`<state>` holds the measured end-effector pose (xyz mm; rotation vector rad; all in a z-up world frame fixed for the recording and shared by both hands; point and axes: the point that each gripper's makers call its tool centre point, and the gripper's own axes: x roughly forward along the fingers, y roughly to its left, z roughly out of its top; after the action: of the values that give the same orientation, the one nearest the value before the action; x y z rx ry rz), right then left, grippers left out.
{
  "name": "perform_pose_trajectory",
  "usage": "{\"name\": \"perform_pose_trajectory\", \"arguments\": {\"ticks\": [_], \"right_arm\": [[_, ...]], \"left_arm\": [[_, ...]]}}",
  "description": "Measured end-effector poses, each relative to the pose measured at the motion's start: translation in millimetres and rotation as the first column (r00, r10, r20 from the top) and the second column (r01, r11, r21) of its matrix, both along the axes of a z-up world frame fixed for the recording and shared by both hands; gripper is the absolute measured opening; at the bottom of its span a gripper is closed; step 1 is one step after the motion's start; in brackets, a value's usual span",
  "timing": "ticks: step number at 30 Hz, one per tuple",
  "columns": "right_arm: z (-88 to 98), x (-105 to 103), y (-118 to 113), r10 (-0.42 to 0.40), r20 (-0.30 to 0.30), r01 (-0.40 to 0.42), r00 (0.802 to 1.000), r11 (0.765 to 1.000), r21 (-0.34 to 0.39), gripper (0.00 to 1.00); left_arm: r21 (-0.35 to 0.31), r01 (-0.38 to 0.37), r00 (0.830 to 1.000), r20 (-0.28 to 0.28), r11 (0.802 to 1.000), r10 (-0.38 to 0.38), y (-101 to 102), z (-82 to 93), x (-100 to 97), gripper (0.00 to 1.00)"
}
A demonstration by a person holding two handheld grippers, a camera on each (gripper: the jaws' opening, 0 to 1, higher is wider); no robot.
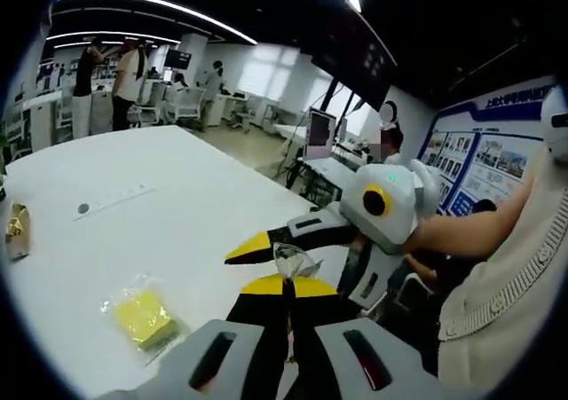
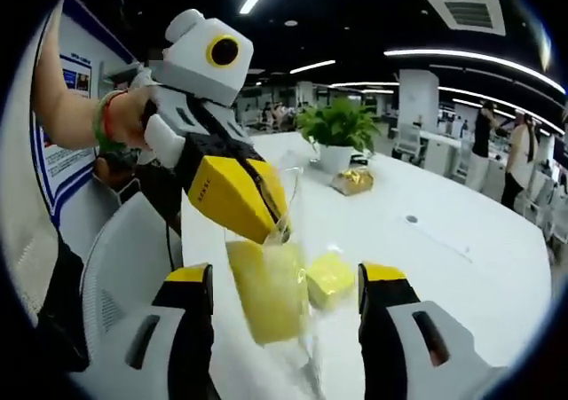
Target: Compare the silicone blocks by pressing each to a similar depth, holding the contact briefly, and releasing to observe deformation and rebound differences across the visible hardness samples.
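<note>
In the right gripper view, a yellow silicone block (image 2: pixel 266 304) hangs in a clear plastic bag (image 2: pixel 291 207). My left gripper (image 2: pixel 266 224) comes in from the left and is shut on the bag's top edge. My right gripper (image 2: pixel 286 280) is open, and the hanging block sits between its two jaws. A second yellow block (image 2: pixel 331 276) lies on the white table (image 2: pixel 461 267) behind. In the left gripper view, my left gripper (image 1: pixel 286 285) pinches the clear bag (image 1: pixel 289 260), with the right gripper (image 1: pixel 271 256) close in front. Another bagged yellow block (image 1: pixel 142 317) lies on the table (image 1: pixel 177 214).
A potted plant (image 2: pixel 342 125) and a gold packet (image 2: pixel 353 181) stand further along the table. A grey chair (image 2: pixel 124 276) is at its near side. The person's arm (image 1: pixel 479 231) holds the right gripper. People stand by desks (image 1: pixel 111 81) far back.
</note>
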<state>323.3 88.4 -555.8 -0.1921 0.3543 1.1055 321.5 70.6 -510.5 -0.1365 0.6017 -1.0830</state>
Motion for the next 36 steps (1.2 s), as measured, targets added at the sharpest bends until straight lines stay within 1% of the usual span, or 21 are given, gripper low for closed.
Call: {"name": "perform_pose_trajectory", "arguments": {"ticks": [2,6,8,9,10,11,13,14,15,17,18,20,22,25,26,27,28,31,32,35,36], "right_arm": [[2.4,-3,-15,-0.061,-0.013,0.062,0.998,0.998,0.024,0.67],[11.3,-12,-49,-0.174,-0.02,0.175,0.985,0.981,0.083,0.7],[11.8,-20,-69,-0.231,-0.041,0.234,0.972,0.969,0.081,0.73],[13.0,-25,-81,-0.266,-0.035,0.268,0.963,0.96,0.079,0.74],[14.3,-27,-85,-0.277,-0.028,0.279,0.96,0.957,0.084,0.75],[18.1,-30,-96,-0.318,-0.019,0.318,0.948,0.942,0.107,0.76],[22.8,-38,-113,-0.377,-0.049,0.38,0.925,0.913,0.147,0.77],[26.1,-42,-125,-0.417,-0.066,0.422,0.906,0.89,0.173,0.77],[27.2,-46,-137,-0.451,-0.066,0.456,0.89,0.873,0.176,0.77],[27.6,-50,-153,-0.491,-0.065,0.494,0.869,0.852,0.174,0.76],[27.6,-53,-158,-0.501,-0.074,0.506,0.862,0.844,0.177,0.76],[29.4,-56,-172,-0.537,-0.09,0.543,0.839,0.818,0.191,0.75],[29.2,-57,-181,-0.549,-0.092,0.556,0.831,0.811,0.181,0.75],[26.9,-56,-190,-0.565,-0.103,0.574,0.819,0.802,0.164,0.74],[25.4,-55,-192,-0.565,-0.106,0.575,0.818,0.803,0.159,0.74],[23.9,-55,-193,-0.565,-0.11,0.575,0.818,0.804,0.15,0.73],[23.2,-54,-193,-0.564,-0.111,0.575,0.818,0.805,0.146,0.73],[18.3,-53,-195,-0.557,-0.121,0.569,0.821,0.815,0.112,0.73],[18.1,-52,-196,-0.554,-0.125,0.567,0.823,0.817,0.11,0.73],[17.4,-48,-199,-0.555,-0.13,0.567,0.822,0.818,0.094,0.72],[16.6,-47,-202,-0.557,-0.131,0.569,0.82,0.818,0.084,0.72]], "left_arm": [[-0.005,-0.002,1.0,-0.007,1.0,0.002,-1,-2.8,1.2,0.0],[-0.022,-0.008,1.0,-0.027,1.0,0.007,-4,-8.6,3.2,0.0],[-0.028,-0.014,0.999,-0.035,0.999,0.013,-7,-10.4,4.1,0.0],[-0.035,-0.025,0.999,-0.042,0.999,0.023,-8,-11.9,5.8,0.0],[-0.04,-0.029,0.998,-0.048,0.999,0.027,-10,-13.1,7.0,0.0],[-0.043,-0.029,0.998,-0.051,0.999,0.026,-13,-15.3,8.3,0.0],[-0.05,-0.041,0.997,-0.061,0.998,0.038,-17,-20.7,13.8,0.0],[-0.052,-0.047,0.997,-0.067,0.998,0.044,-19,-23.0,16.2,0.0],[-0.056,-0.063,0.995,-0.077,0.996,0.059,-22,-27.1,21.1,0.0],[-0.069,-0.075,0.993,-0.1,0.995,0.068,-28,-34.4,27.3,0.0],[-0.07,-0.083,0.992,-0.104,0.994,0.076,-29,-35.9,29.2,0.0],[-0.083,-0.112,0.986,-0.137,0.99,0.099,-34,-44.0,37.0,0.0],[-0.093,-0.142,0.978,-0.165,0.986,0.125,-40,-52.4,46.2,0.0],[-0.105,-0.158,0.971,-0.199,0.982,0.135,-51,-65.2,58.3,0.0],[-0.107,-0.161,0.969,-0.206,0.981,0.137,-53,-68.3,60.8,0.0],[-0.117,-0.181,0.96,-0.234,0.976,0.15,-57,-73.0,65.2,0.0],[-0.122,-0.184,0.958,-0.242,0.975,0.151,-59,-76.3,68.2,0.0],[-0.14,-0.209,0.943,-0.289,0.968,0.162,-67,-88.1,78.2,0.0],[-0.138,-0.213,0.942,-0.291,0.967,0.166,-68,-92.0,81.6,0.0],[-0.137,-0.247,0.925,-0.329,0.959,0.192,-70,-107.0,94.0,0.0],[-0.151,-0.29,0.908,-0.355,0.945,0.222,-69,-109.8,102.2,0.0]]}}
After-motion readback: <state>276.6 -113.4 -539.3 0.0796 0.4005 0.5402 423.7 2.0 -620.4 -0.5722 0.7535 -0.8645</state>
